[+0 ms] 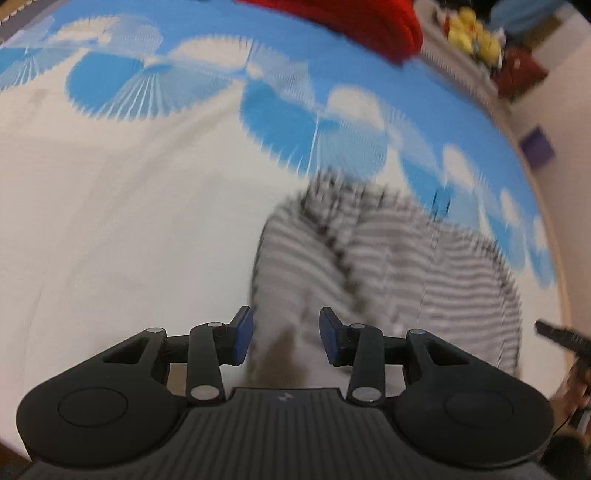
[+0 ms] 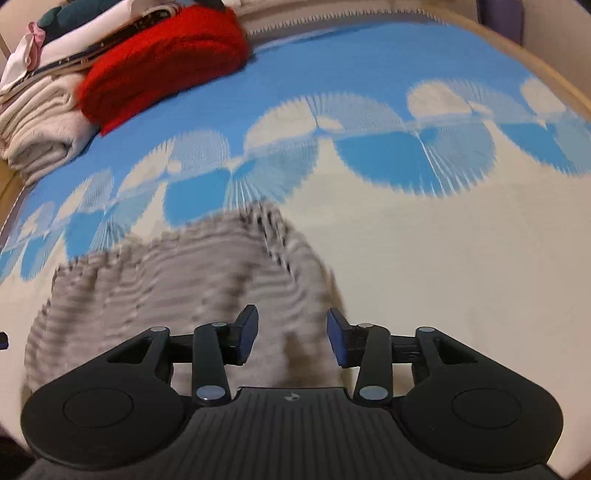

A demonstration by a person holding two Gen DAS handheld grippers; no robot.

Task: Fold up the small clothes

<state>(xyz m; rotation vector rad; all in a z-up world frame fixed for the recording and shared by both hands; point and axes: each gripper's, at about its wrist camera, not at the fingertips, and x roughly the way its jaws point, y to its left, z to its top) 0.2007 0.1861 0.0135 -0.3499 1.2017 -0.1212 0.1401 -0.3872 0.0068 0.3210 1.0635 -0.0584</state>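
Observation:
A grey and white striped garment (image 1: pixel 399 266) lies on a blue and white patterned cloth (image 1: pixel 110 184). My left gripper (image 1: pixel 286 339) is open, its blue pads above the garment's near left corner. In the right wrist view the same striped garment (image 2: pixel 177 280) spreads to the left, and my right gripper (image 2: pixel 291 341) is open over its near right edge. Neither gripper holds anything. Both views are motion-blurred. The tip of the right gripper shows at the right edge of the left wrist view (image 1: pixel 561 336).
A folded red garment (image 2: pixel 166 59) and a stack of folded pale clothes (image 2: pixel 40 110) sit at the far left corner of the cloth. Yellow soft toys (image 1: pixel 472 33) and a purple box (image 1: pixel 537 147) lie beyond the cloth's right edge.

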